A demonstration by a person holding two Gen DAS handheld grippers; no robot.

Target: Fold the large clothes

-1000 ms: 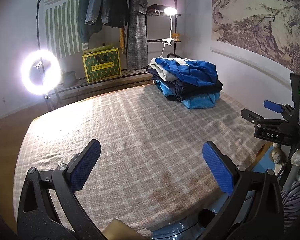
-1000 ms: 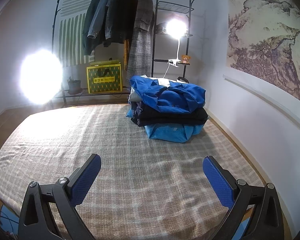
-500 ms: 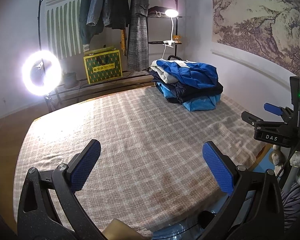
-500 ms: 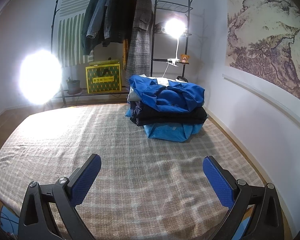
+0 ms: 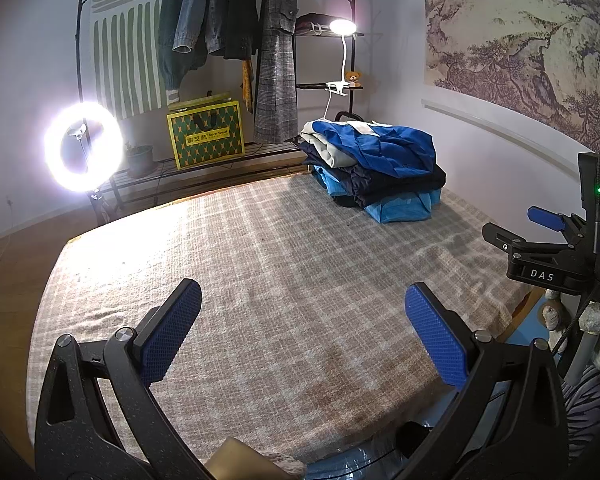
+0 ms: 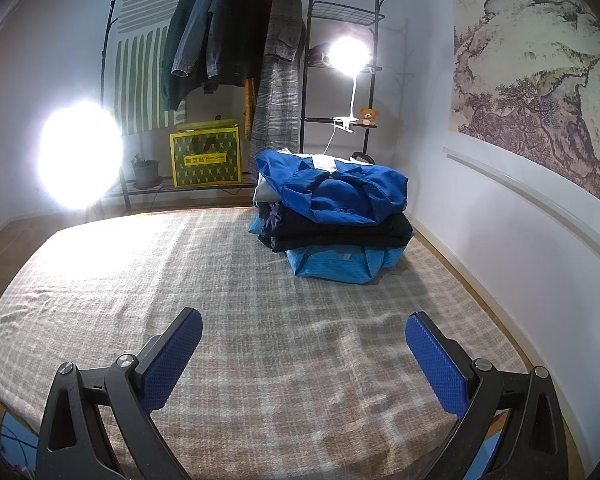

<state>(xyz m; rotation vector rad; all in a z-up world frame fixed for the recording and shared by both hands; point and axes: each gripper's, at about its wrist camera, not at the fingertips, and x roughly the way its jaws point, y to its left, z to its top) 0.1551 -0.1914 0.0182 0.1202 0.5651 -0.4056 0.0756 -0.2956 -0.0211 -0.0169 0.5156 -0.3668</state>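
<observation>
A stack of folded clothes (image 5: 376, 168), blue jacket on top, dark garment in the middle, light blue at the bottom, sits at the far right of a plaid-covered bed (image 5: 260, 272). It also shows in the right wrist view (image 6: 332, 208) on the bed (image 6: 180, 300). My left gripper (image 5: 302, 332) is open and empty above the bed's near edge. My right gripper (image 6: 304, 356) is open and empty, also over the near edge; it shows in the left wrist view (image 5: 540, 236) at the right.
A clothes rack with hanging coats (image 6: 236, 40) stands behind the bed, with a yellow-green bag (image 6: 206, 158), a potted plant (image 6: 146, 172) and a clip lamp (image 6: 348, 56). A ring light (image 5: 84, 146) glares at the far left. A wall (image 6: 520, 240) runs along the right.
Both views have shifted only slightly; the stack of clothes sits a little lower in the left wrist view. Both grippers stay open and empty.
</observation>
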